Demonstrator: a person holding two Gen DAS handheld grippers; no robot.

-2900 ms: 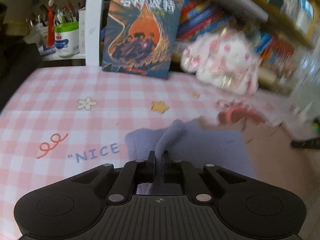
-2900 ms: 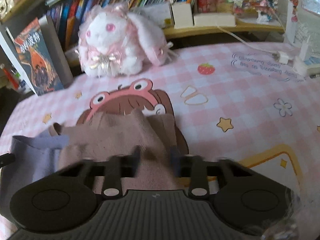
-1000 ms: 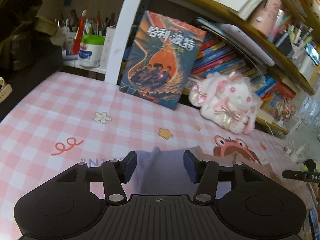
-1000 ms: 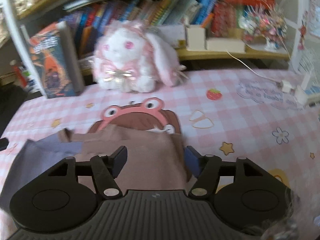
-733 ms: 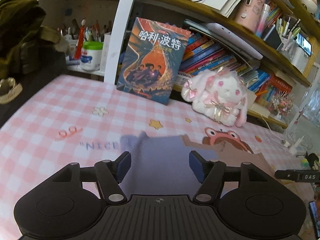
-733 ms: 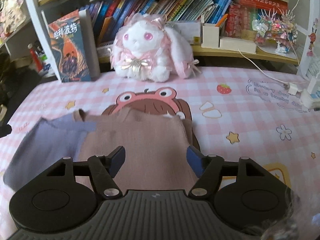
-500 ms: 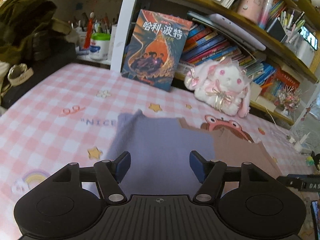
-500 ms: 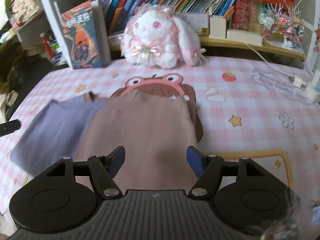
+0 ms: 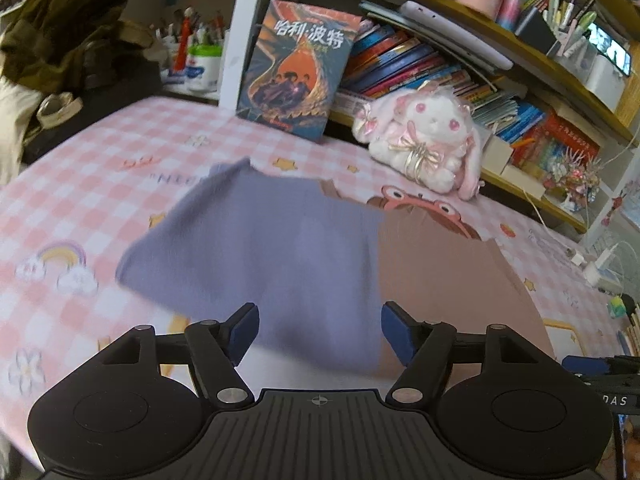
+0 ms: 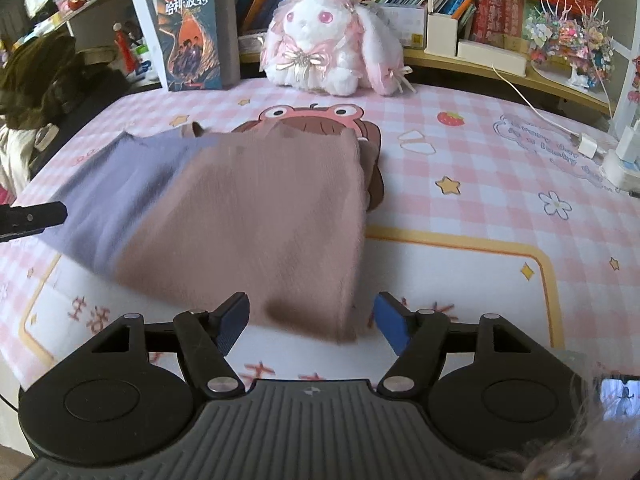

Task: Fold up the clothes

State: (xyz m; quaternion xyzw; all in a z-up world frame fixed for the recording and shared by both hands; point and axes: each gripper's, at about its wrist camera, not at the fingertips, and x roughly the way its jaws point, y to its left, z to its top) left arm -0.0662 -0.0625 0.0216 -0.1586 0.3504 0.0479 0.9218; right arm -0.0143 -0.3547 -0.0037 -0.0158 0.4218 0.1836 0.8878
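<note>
Across the centre of both wrist views, the garment [image 10: 240, 216] lies flat on the pink checked table cover [image 10: 480, 184], just ahead of both grippers, its purple half [image 9: 272, 248] to frame left and its brown half [image 10: 272, 220] to frame right. Its long axis runs left to right, so each gripper sits nearer its own colour. The left gripper [image 9: 318, 334] and right gripper [image 10: 312, 322] both stand with fingers spread, holding nothing, near edge between them.
</note>
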